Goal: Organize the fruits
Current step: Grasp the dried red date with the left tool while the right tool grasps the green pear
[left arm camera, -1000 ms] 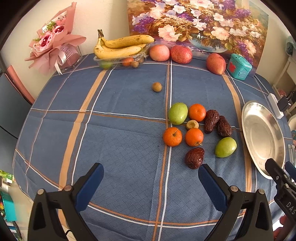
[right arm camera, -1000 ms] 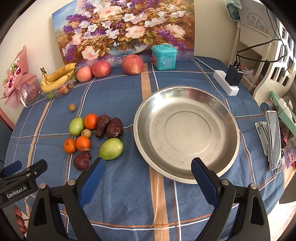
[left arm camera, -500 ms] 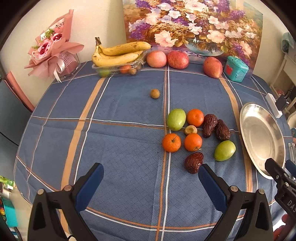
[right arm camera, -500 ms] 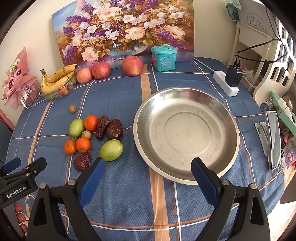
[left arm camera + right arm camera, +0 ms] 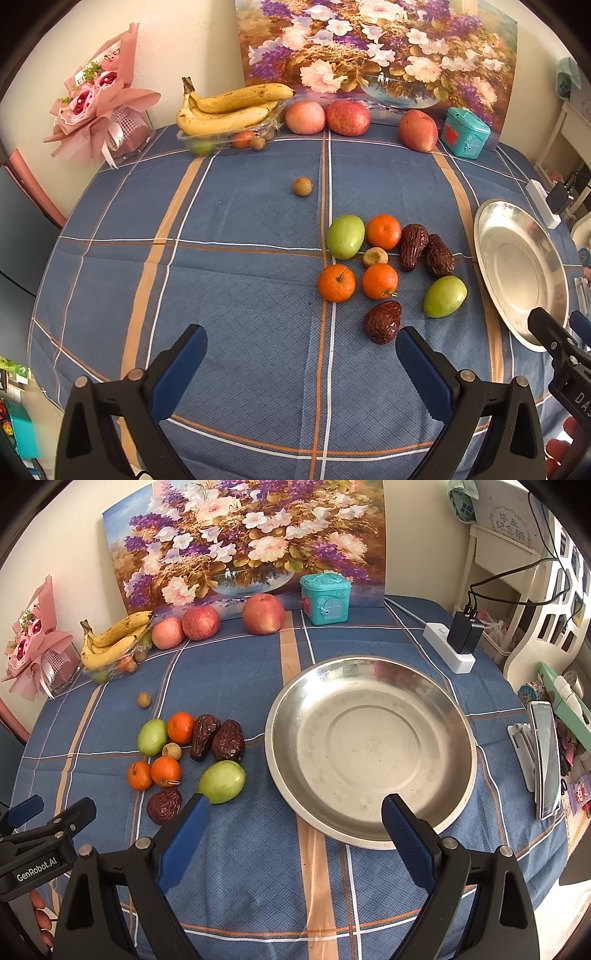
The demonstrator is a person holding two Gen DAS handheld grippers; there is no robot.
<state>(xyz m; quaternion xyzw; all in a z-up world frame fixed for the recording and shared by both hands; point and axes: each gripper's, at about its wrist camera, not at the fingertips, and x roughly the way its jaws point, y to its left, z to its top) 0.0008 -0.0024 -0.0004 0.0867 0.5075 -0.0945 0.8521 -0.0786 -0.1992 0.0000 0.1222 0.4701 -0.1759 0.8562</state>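
A cluster of small fruits lies on the blue tablecloth: three oranges [image 5: 336,283], two green fruits [image 5: 444,296], three dark dates [image 5: 382,321] and a small tan fruit [image 5: 374,256]. They also show in the right wrist view: the oranges [image 5: 165,771], the green fruits [image 5: 222,782], the dates [image 5: 164,805]. An empty steel plate [image 5: 369,751] sits to their right; it also shows in the left wrist view [image 5: 521,269]. My left gripper [image 5: 301,354] is open above the cloth, just short of the near date. My right gripper [image 5: 295,821] is open over the plate's near rim.
Along the back stand bananas on a clear tray [image 5: 229,110], three apples [image 5: 347,117], a teal tin [image 5: 325,598], a flower painting and a pink bouquet [image 5: 99,114]. A lone tan fruit [image 5: 302,185] lies mid-table. A power strip [image 5: 448,651] and a phone [image 5: 546,760] sit right.
The left gripper has drawn back and up slightly, so the fruits appear a little farther away. The right gripper has barely moved. Both stay open.
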